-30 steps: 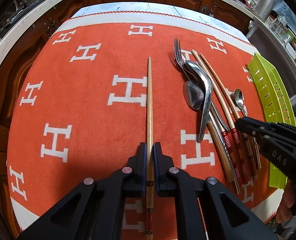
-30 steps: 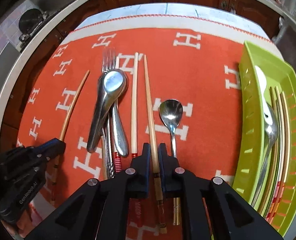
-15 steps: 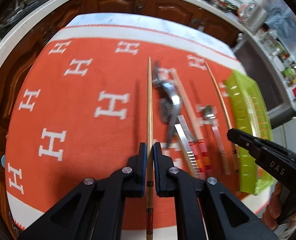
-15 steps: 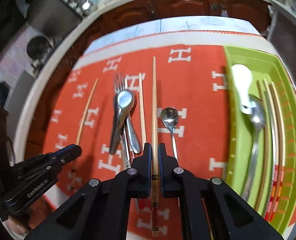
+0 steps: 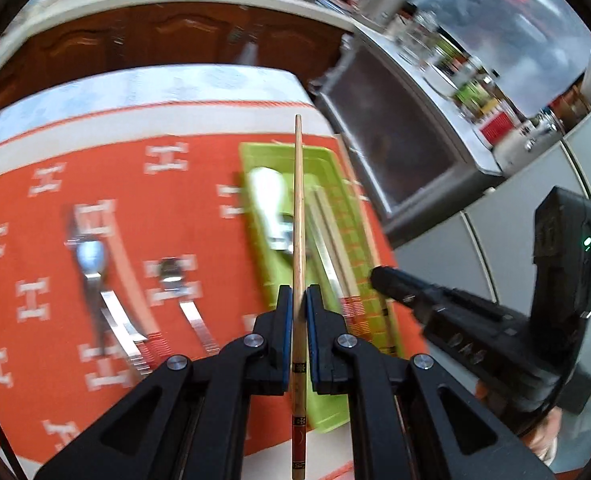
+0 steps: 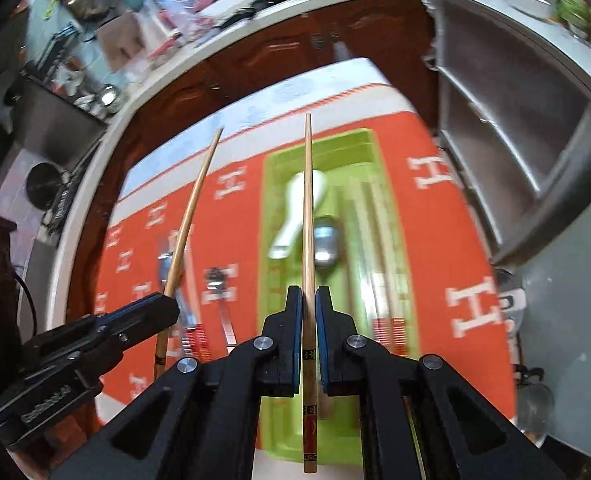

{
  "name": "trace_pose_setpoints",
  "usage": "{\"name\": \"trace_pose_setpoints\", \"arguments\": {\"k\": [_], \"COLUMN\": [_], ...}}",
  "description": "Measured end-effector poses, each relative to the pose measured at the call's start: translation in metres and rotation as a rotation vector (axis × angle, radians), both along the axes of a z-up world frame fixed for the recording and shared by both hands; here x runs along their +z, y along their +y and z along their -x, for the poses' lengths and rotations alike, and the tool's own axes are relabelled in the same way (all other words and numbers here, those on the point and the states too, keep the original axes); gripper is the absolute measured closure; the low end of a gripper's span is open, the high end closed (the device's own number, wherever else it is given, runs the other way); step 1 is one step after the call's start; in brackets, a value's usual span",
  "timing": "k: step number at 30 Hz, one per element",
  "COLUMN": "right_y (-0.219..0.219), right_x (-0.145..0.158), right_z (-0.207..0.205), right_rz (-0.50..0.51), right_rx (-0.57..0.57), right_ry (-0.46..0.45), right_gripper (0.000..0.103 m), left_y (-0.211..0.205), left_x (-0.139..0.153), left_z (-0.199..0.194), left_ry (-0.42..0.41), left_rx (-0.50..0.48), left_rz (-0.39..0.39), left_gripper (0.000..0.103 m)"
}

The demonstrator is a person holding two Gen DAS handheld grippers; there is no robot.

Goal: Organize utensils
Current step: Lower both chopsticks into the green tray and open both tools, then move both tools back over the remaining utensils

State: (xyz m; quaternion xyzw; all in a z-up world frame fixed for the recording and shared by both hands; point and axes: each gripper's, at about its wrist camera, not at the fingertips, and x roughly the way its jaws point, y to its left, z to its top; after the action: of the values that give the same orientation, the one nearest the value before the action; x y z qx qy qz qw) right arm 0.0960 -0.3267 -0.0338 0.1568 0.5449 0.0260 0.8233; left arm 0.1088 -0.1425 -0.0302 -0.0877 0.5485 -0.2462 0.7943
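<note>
My left gripper (image 5: 299, 300) is shut on a wooden chopstick (image 5: 298, 216) and holds it in the air over the green tray (image 5: 255, 152). My right gripper (image 6: 307, 300) is shut on a second wooden chopstick (image 6: 307, 200), also above the green tray (image 6: 271, 184). The tray holds a white spoon (image 6: 299, 196), a metal spoon (image 6: 326, 240) and several chopsticks (image 6: 375, 240). The left gripper with its chopstick also shows in the right wrist view (image 6: 159, 308). The right gripper shows in the left wrist view (image 5: 383, 276), beside the tray's right wall.
Metal spoons (image 5: 91, 256) (image 5: 171, 272), a fork and a chopstick lie on the orange cloth with white H marks (image 5: 95, 168), left of the tray. Dark wood cabinets (image 5: 155, 40) and a cluttered counter stand behind. A steel appliance (image 5: 395, 128) stands right of the table.
Both grippers have lifted their chopsticks off the cloth and moved right, from over the loose utensils to above the green tray. The view is blurred from the motion.
</note>
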Motion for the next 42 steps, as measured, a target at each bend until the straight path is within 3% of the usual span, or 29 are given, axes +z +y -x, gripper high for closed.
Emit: {"name": "trace_pose_setpoints", "arguments": {"k": [9,15,18,26,32,38,42], "right_y": [-0.030,-0.034,-0.029,0.013,0.061,0.108,0.133], "right_x": [-0.043,-0.044,-0.036,-0.004,0.010,0.013,0.005], "right_z": [-0.005,-0.003,0.001,0.011,0.011,0.004,-0.006], "right_rz": [0.034,0.011,0.024,0.001,-0.004,-0.037,-0.056], "right_rx": [-0.036,-0.058,-0.055,0.023,0.120,0.193,0.238], "right_ry": [0.085,0.056,0.038,-0.017,-0.039,-0.035,-0.029], "right_gripper": [0.095,0.086,0.084,0.084,0.084,0.084,0.084], "left_y": [-0.059,-0.055,-0.041,0.005,0.058,0.109,0.133], "left_x": [-0.057,-0.061,-0.049,-0.009,0.022,0.033,0.021], "left_z": [-0.018,-0.010,-0.005,0.011,0.019,0.020,0.019], "left_ry": [0.138,0.135,0.101,0.011,-0.094,-0.153,-0.181], "left_rx": [-0.053,-0.052,-0.055,-0.071,-0.023,0.059,0.097], "left_rz": [-0.023,-0.051,-0.066,-0.152,-0.230,-0.250,-0.268], "left_gripper": [0.097,0.065,0.056,0.056,0.054,0.049,0.046]}}
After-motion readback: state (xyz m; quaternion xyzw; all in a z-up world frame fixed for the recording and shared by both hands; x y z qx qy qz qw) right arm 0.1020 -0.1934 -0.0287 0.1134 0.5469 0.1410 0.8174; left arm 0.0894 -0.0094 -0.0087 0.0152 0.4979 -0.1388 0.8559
